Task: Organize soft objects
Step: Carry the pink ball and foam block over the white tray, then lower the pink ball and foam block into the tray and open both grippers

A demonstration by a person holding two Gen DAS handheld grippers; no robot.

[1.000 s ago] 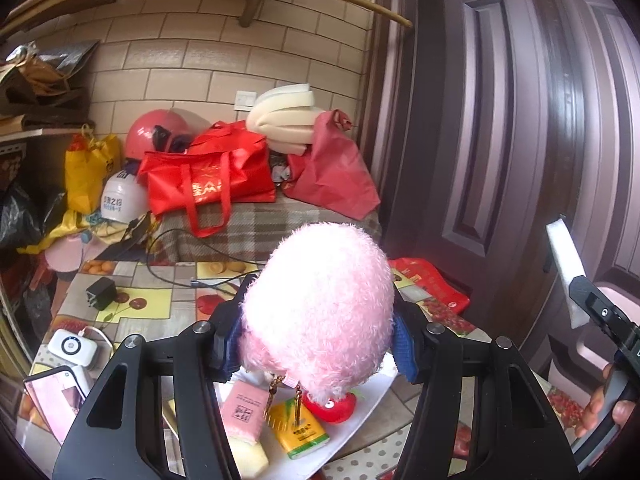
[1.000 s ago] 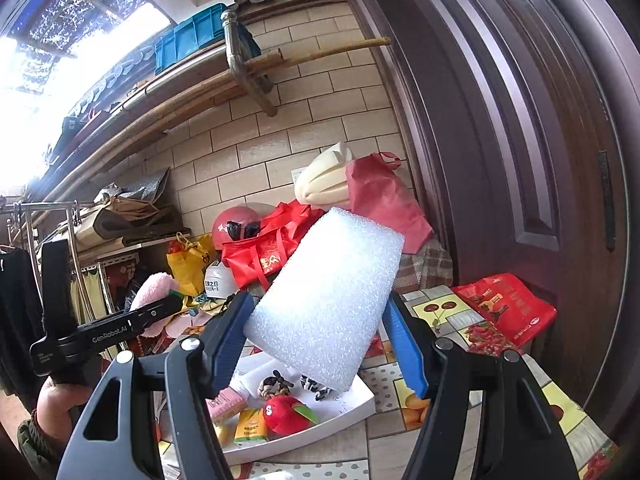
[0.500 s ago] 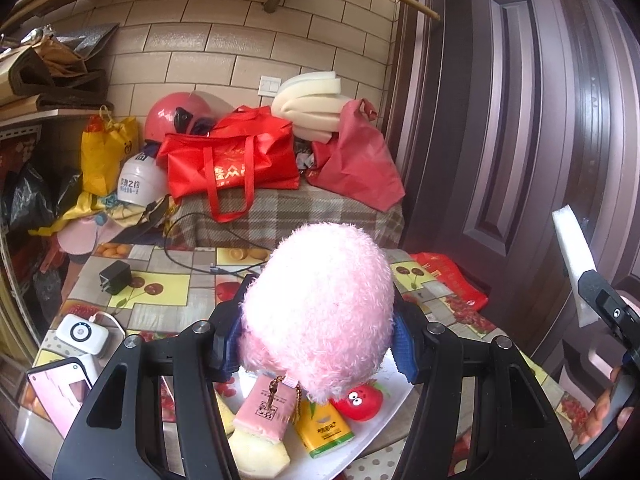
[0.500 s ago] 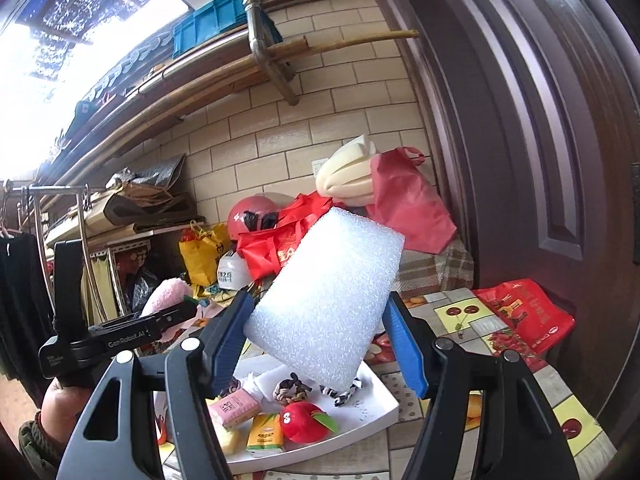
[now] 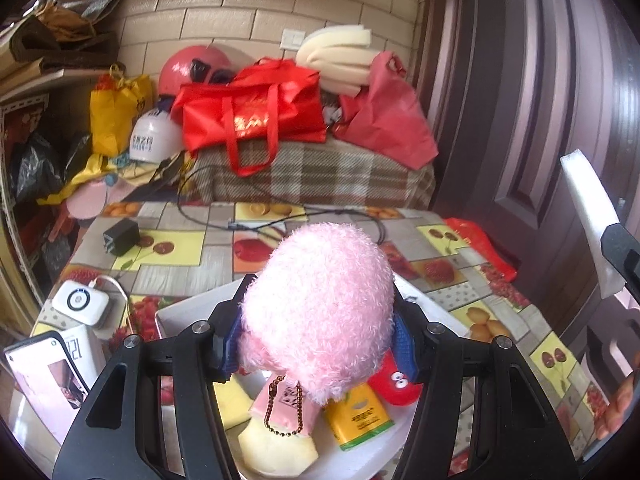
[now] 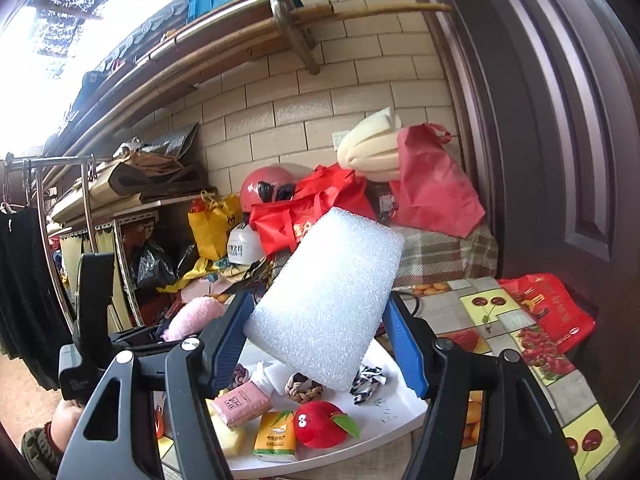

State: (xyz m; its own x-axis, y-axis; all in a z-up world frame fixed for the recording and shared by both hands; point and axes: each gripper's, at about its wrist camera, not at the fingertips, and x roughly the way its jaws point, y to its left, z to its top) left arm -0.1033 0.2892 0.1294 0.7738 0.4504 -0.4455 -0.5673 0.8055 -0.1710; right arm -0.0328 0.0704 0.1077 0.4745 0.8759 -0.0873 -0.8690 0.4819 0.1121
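My left gripper point(image 5: 318, 344) is shut on a fluffy pink plush point(image 5: 320, 308) with a small chain, held above the white tray point(image 5: 180, 312). My right gripper point(image 6: 320, 344) is shut on a white foam block point(image 6: 328, 300), held above the same tray point(image 6: 396, 408). On the tray lie a red apple plush point(image 6: 316, 424), a yellow tissue pack point(image 6: 276, 438), a pink tissue pack point(image 6: 240, 400), a braided knot point(image 6: 302, 388) and a black-and-white scrunchie point(image 6: 366, 380). The pink plush also shows at left in the right wrist view point(image 6: 192, 318).
A fruit-print tablecloth point(image 5: 180, 248) covers the table. On it are a black charger point(image 5: 120, 236), a white device point(image 5: 80, 302), a phone point(image 5: 44, 384) and cables. Red bags point(image 5: 248, 116), helmets and foam are piled behind. A dark door point(image 5: 540, 120) stands at right.
Both grippers have tilted down and come closer to the table, so the tray and its objects show more fully. Each grip is unchanged.
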